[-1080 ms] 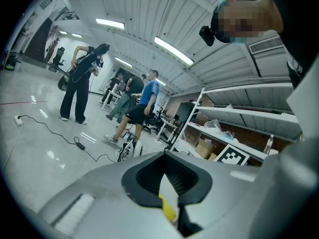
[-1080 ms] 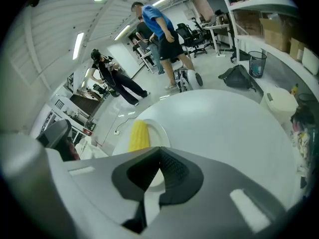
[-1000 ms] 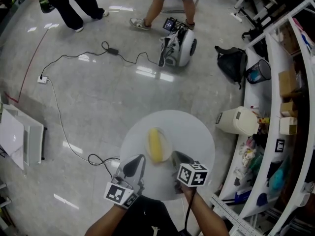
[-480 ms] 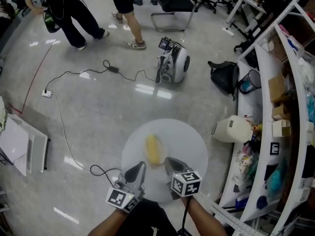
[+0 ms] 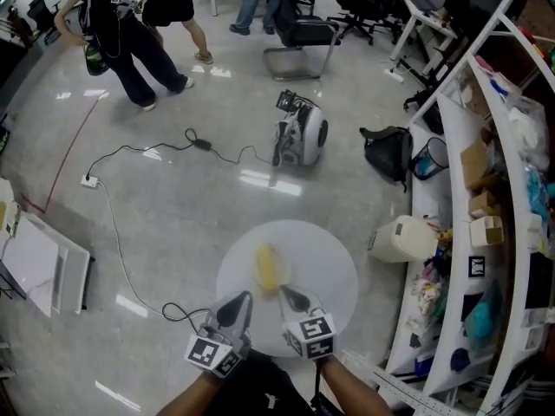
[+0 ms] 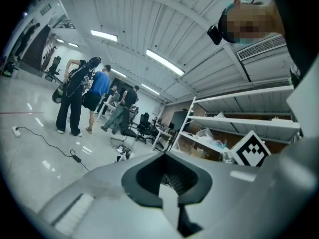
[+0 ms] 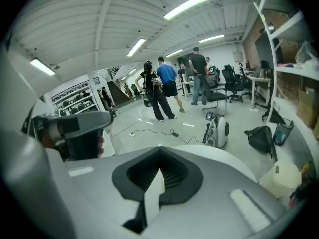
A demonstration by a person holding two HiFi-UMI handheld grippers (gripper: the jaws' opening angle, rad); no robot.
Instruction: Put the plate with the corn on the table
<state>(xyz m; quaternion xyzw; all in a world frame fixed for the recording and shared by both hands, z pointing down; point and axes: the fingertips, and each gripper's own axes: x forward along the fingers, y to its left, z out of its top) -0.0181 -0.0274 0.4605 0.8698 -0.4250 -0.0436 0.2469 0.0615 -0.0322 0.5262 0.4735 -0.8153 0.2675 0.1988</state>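
Head view: corn point(image 5: 268, 265) lay on plate point(image 5: 257, 273), on round white table point(image 5: 329, 267). Left gripper point(image 5: 241, 299) and right gripper point(image 5: 285, 294) closed, empty, near plate.

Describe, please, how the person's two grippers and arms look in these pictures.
Both the left gripper and the right gripper are grey and taper to a point, with a dark ribbed hollow between the jaws. Each carries a white cube with black square markers. The forearms are bare; the clothing below is black.
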